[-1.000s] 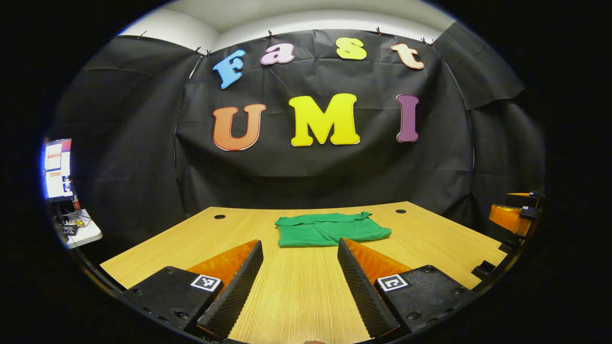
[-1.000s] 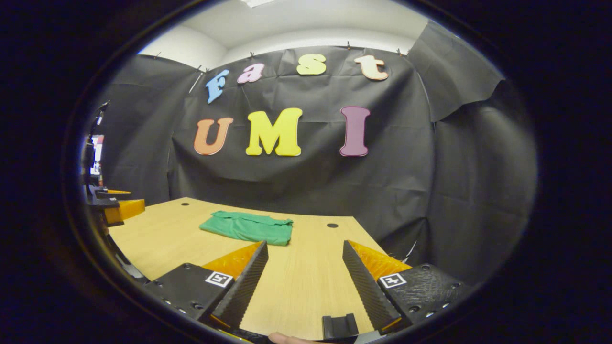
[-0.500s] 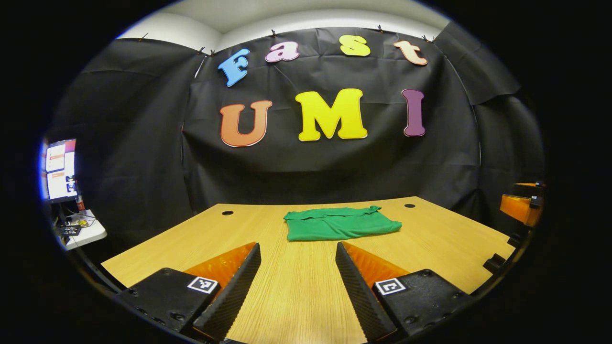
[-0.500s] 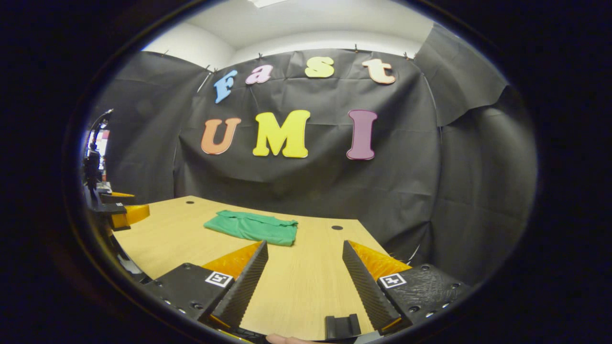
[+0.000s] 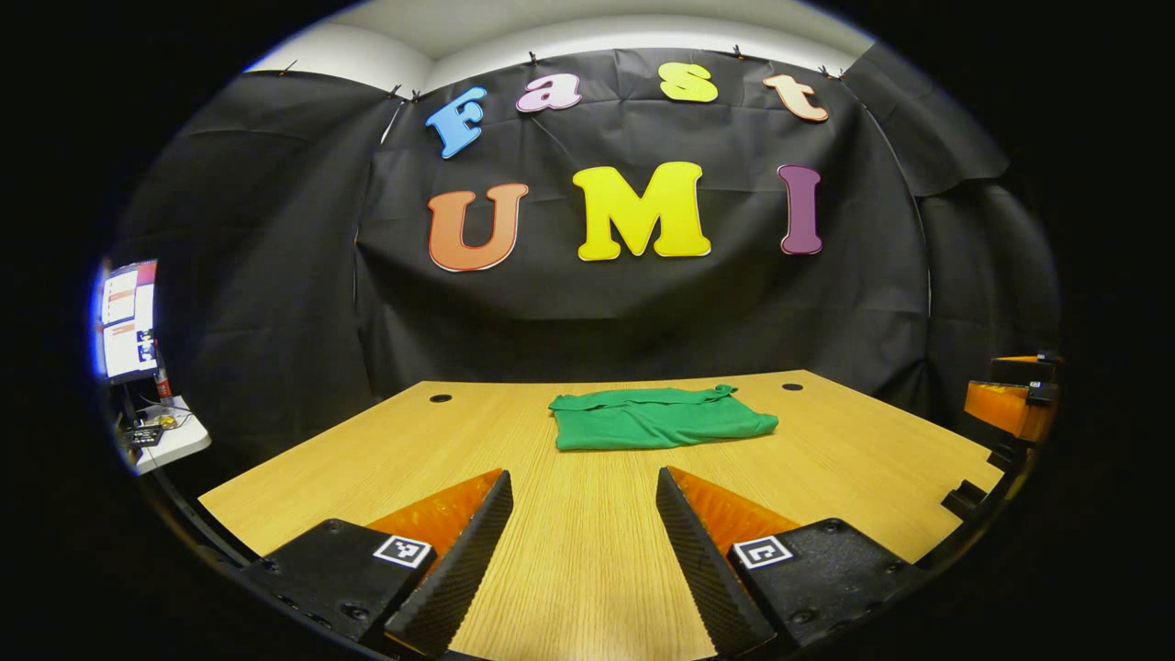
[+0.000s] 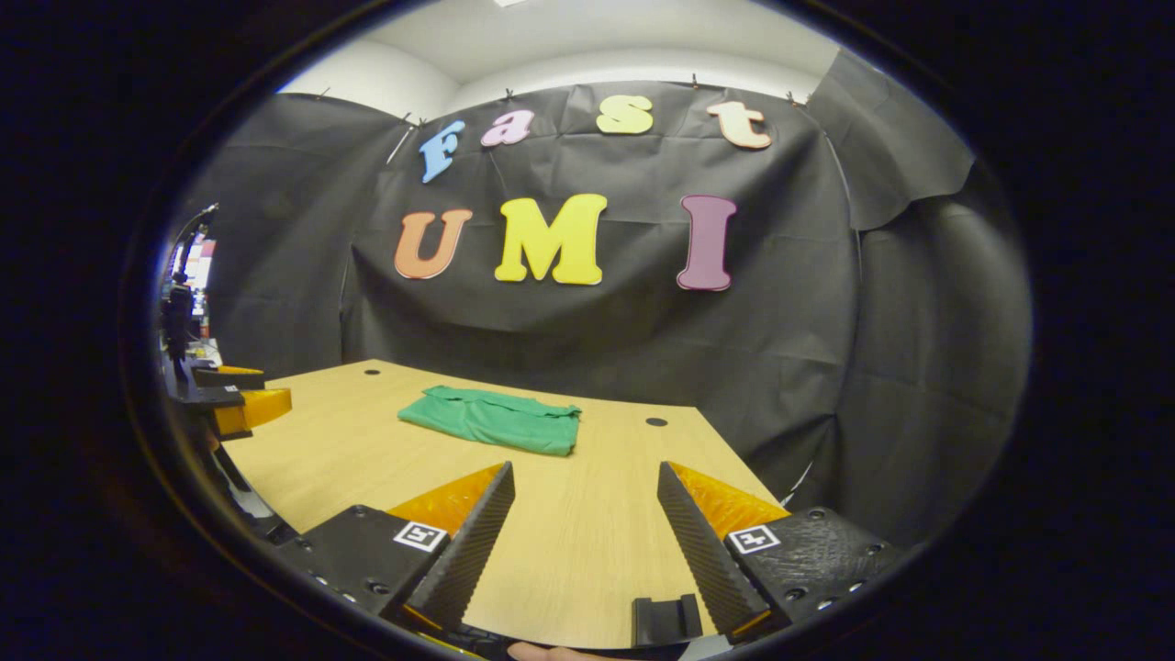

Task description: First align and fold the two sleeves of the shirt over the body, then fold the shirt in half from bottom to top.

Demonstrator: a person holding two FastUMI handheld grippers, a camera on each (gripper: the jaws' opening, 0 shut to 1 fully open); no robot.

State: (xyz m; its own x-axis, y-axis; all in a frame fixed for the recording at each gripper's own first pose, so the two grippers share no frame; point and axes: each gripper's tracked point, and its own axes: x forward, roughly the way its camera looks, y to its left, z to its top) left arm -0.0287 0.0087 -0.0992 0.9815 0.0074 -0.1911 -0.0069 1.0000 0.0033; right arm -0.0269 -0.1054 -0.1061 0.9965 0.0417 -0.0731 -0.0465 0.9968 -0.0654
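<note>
Your bench (image 5: 587, 551) carries the shirt (image 5: 656, 420) near its far edge, lying as a compact folded packet, so the folding looks finished. Over the last second both views have drawn back from it slightly. Your left hand-held gripper (image 5: 578, 560) and right hand-held gripper (image 6: 587, 551) gape wide, holding nothing, well apart from the shirt

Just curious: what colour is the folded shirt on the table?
Plain green, no pattern; the shirt shows best in the left gripper view.

No text can be read; the monitor (image 5: 124, 319) is too small and blurred.
</note>
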